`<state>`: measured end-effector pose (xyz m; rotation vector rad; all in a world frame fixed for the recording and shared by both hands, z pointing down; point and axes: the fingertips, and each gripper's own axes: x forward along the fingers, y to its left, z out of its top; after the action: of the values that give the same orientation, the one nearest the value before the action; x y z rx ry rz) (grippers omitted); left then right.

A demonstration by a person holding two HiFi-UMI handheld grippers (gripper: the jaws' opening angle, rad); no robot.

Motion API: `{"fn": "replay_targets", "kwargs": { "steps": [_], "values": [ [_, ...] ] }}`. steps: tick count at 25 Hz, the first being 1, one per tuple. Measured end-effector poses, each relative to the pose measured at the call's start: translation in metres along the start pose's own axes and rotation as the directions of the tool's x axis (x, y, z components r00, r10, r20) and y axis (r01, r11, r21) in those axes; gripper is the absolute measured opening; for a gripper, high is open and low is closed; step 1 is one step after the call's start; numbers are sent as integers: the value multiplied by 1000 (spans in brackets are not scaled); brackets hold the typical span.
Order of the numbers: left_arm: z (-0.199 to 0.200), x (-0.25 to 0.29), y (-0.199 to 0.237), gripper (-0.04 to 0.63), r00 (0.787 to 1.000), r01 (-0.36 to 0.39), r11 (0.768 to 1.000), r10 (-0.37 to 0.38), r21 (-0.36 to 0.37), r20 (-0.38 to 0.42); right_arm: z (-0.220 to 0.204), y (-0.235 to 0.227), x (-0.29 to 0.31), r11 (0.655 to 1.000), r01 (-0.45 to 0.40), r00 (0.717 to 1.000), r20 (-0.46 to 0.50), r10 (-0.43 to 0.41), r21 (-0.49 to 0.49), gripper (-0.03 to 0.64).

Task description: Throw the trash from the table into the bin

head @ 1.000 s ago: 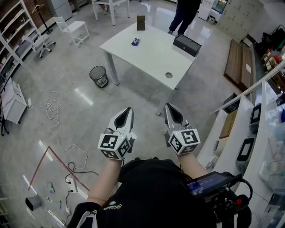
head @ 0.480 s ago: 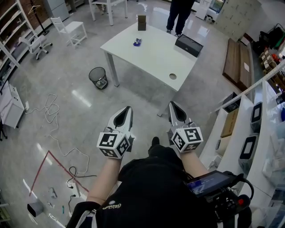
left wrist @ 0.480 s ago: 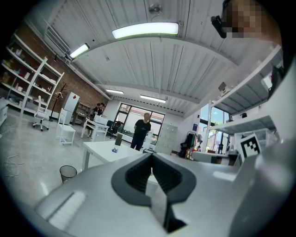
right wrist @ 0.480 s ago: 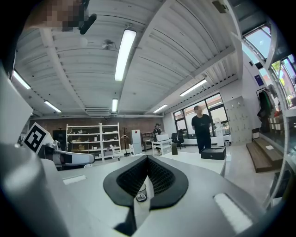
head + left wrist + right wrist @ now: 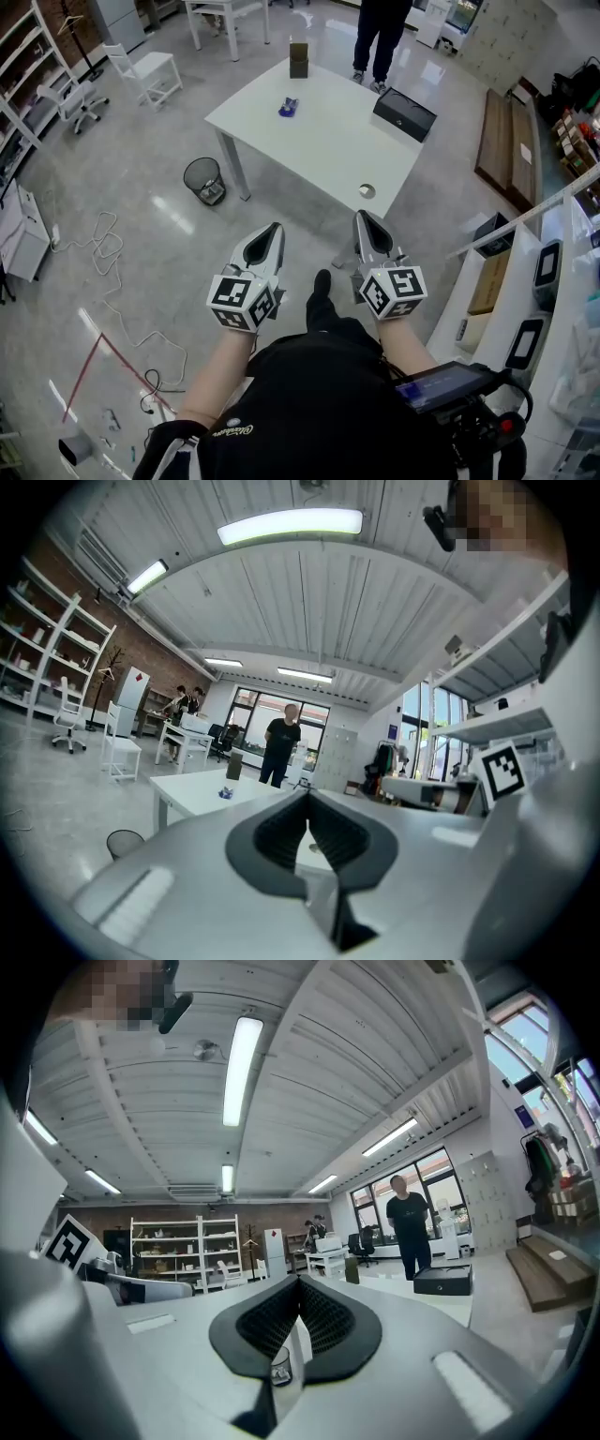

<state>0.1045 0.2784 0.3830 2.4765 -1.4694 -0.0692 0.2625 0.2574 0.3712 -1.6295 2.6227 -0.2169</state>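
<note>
The white table (image 5: pixel 319 131) is sitting well ahead, the mesh bin (image 5: pixel 204 178) is standing by its near-left leg, the left gripper (image 5: pixel 272 228) and right gripper (image 5: pixel 361 217) are pointing forward, clenched and empty, and the small blue trash (image 5: pixel 289 107) is lying far-left on the tabletop, nearer the left gripper.

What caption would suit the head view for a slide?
Left claw and right claw, both shut and empty, point at a white table with blue trash; bin beside it.

Black shirt (image 5: pixel 309 403), silver claws (image 5: pixel 273 229) (image 5: pixel 360 217) (black-and-white marker cubes (image 5: pixel 242 302)).
</note>
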Motion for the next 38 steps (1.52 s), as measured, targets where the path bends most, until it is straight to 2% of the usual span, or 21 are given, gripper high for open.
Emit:
{"fn": "replay_targets", "kwargs": {
  "steps": [9, 13, 21, 27, 38],
  "values": [
    [41, 172, 63, 8, 998, -57, 998, 57, -8, -24, 25, -95, 163, 998, -59, 998, -32, 60, 23, 0],
    [45, 244, 87, 8, 996, -77, 997, 76, -23, -47, 28, -137, 233, 996, -75, 996, -52, 77, 38, 0],
    [31, 299, 137, 8, 990, -77, 995, 69, -61, -122, 3, -155, 299, 997, -41, 991, -123, 49, 66, 0],
    [26, 337, 155, 8, 987, -62, 997, 53, -53, -152, -8, -171, 323, 995, -9, 989, -147, 23, 99, 0],
    [-24, 401, 213, 9, 954, -141, 990, 129, -24, -271, -44, -195, 361, 986, 14, 978, -207, 21, 165, 1]
  ]
}}
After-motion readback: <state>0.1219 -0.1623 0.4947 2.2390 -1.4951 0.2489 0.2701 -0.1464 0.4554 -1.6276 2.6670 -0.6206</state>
